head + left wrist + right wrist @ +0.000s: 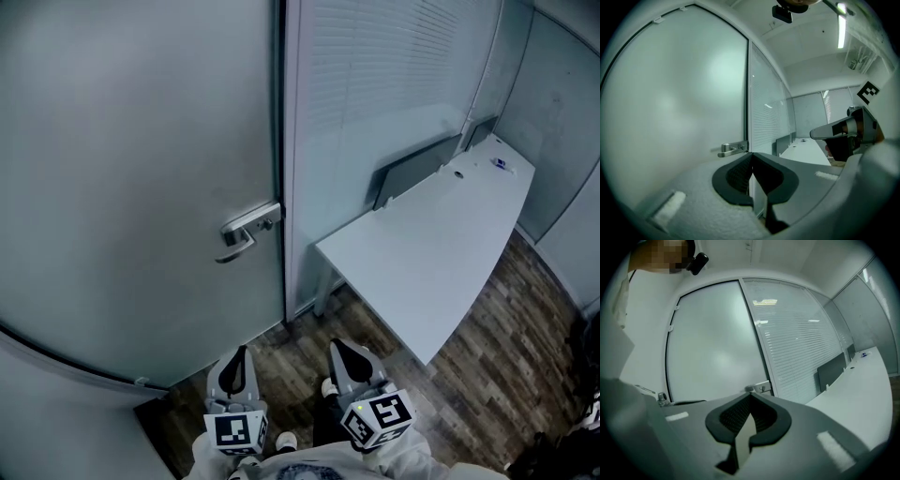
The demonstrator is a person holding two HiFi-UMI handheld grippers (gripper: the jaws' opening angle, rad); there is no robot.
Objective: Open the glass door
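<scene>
Head view: the frosted glass door [131, 169] is standing closed in its frame, its metal lever handle [246, 231] lying beside the right-hand edge, next to the blind-covered partition [375, 94]; the left gripper [235, 364] and the right gripper [348, 356] are being held side by side low in the frame over the wooden floor [487, 356], well apart from the handle, and a white bench [441, 253] is running along the partition to the right. Left gripper view: the left gripper [752, 159] is pointing level at the door [679, 103] with its jaws together on nothing, the handle [732, 149] showing just above and left of the tips, and the other gripper is appearing at the right edge. Right gripper view: the right gripper [750, 401] is likewise showing its jaws together at the tips and empty, the handle [759, 388] sitting just above them and the bench [862, 390] lying off to the right. Judged from these views, the reach to the handle is the step in hand; doing it well probably means parting one gripper's jaws before arrival, closing them across the lever bar near its free end for leverage, pressing it down fully, and only then swinging the door, while the other gripper is keeping clear of the glass.
</scene>
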